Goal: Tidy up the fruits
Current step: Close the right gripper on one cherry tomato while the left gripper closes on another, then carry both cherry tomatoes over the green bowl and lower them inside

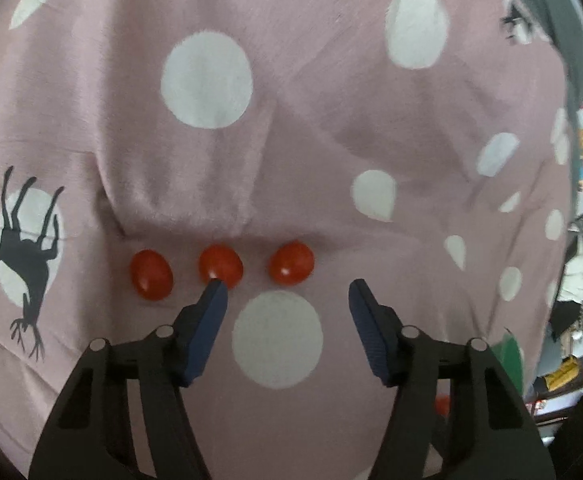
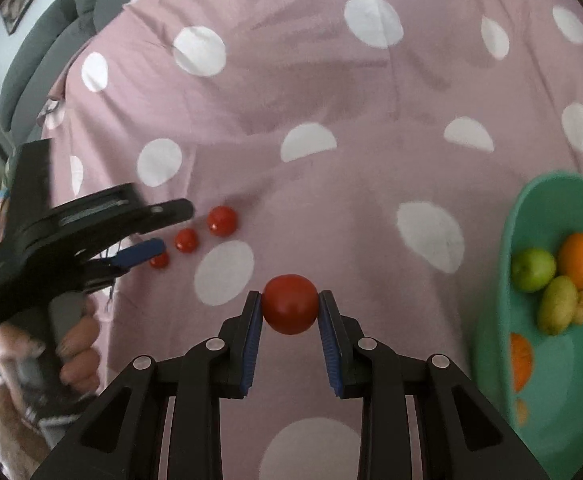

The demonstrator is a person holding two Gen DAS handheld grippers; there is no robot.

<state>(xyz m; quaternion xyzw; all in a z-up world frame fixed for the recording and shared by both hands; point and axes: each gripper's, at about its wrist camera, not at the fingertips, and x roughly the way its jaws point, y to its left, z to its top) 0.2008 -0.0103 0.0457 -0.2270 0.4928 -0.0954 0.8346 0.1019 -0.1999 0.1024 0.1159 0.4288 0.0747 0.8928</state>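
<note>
One pink polka-dot cloth (image 2: 331,92) is covering the whole work surface, serving as the sorting ground. One teal bowl (image 2: 547,412) is sitting at 3 o'clock in the right wrist view, holding an orange (image 2: 578,259), a green apple (image 2: 532,269) and a pear (image 2: 557,305), apparently the collecting point for bigger fruit.

Two grippers are working:
- Right gripper (image 2: 290,310) is pointing steeply down at 6 o'clock, its blue pads clamping a red tomato (image 2: 290,308) clear of the cloth, likely mid-carry.
- Left gripper (image 1: 287,292) is standing partly open with nothing between the jaws. Its left fingertip (image 1: 215,288) is overlapping the middle fruit; whether it is touching, I cannot tell. A hand (image 2: 71,344) is gripping its handle at 8 o'clock in the right wrist view, angling it downward.

Three cherry tomatoes (image 1: 221,265) are lying in a neat row at 12 o'clock of the left gripper, near one another but apart, seemingly a line being built; the held tomato probably joins it or goes to the bowl.
</note>
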